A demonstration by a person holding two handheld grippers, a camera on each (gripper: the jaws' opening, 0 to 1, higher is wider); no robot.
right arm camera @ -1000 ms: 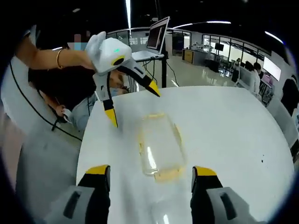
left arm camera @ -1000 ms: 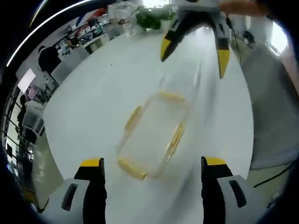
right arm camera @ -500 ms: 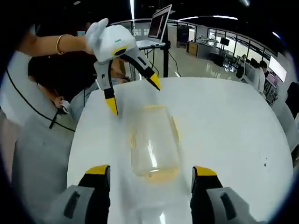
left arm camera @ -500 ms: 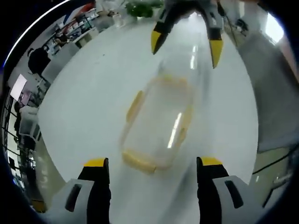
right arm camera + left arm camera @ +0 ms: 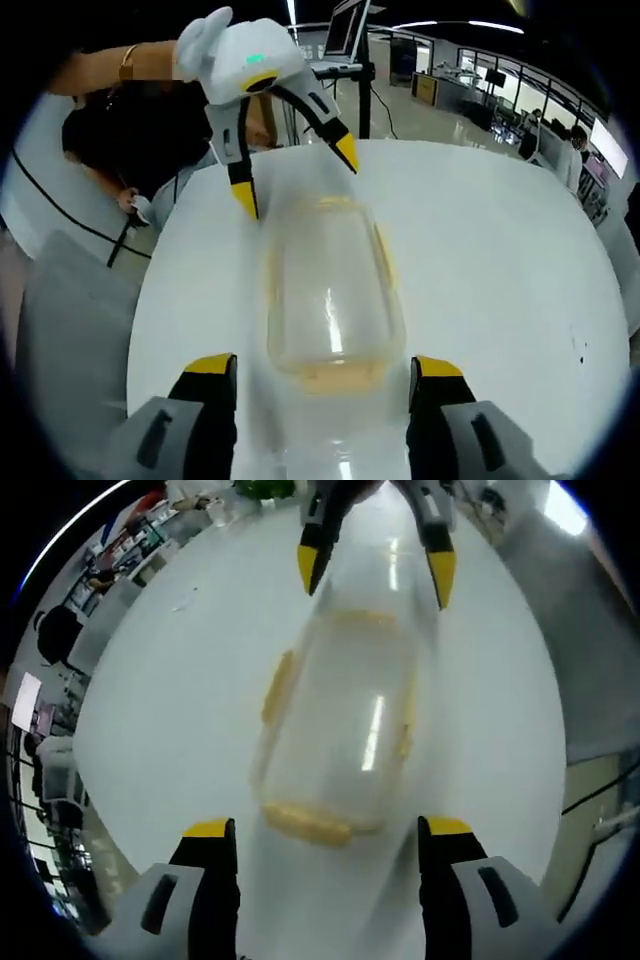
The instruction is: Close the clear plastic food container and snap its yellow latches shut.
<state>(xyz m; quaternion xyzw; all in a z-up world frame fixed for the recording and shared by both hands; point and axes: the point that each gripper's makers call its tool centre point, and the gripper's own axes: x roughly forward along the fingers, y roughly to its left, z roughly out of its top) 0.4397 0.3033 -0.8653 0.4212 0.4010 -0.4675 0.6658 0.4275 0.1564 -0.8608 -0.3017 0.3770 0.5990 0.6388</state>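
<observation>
Here the clear plastic food container (image 5: 335, 742) is lying flat on the white counter (image 5: 175, 700), its lid sitting on top, and it is showing lengthwise between the two tongs in both views. In the left gripper view the left tongs (image 5: 325, 832) are rising from 6 o'clock with jaws spread wide and gripping nothing, the container's near short end lying just beyond the tips and between them. The right tongs (image 5: 372, 568) are coming in from 12 o'clock, likewise gaping and empty, their yellow tips poised at the far short end; whether they are touching it I cannot tell. Yellow latches (image 5: 278, 686) are running along the container's long sides and short ends, blurred, so their snapped or loose state is unclear.

In the right gripper view the right tongs (image 5: 322, 365) are standing at 6 o'clock, the container (image 5: 330, 295) just ahead, and the left tongs (image 5: 296, 177) are hanging at 11 o'clock, held by a hand (image 5: 200, 50). Bare counter is spreading broadly toward 3 o'clock, giving free room there. At 9 o'clock the counter's curved edge (image 5: 140, 310) is passing nearer the container. A laptop (image 5: 352, 25) is standing far back at 12 o'clock.
</observation>
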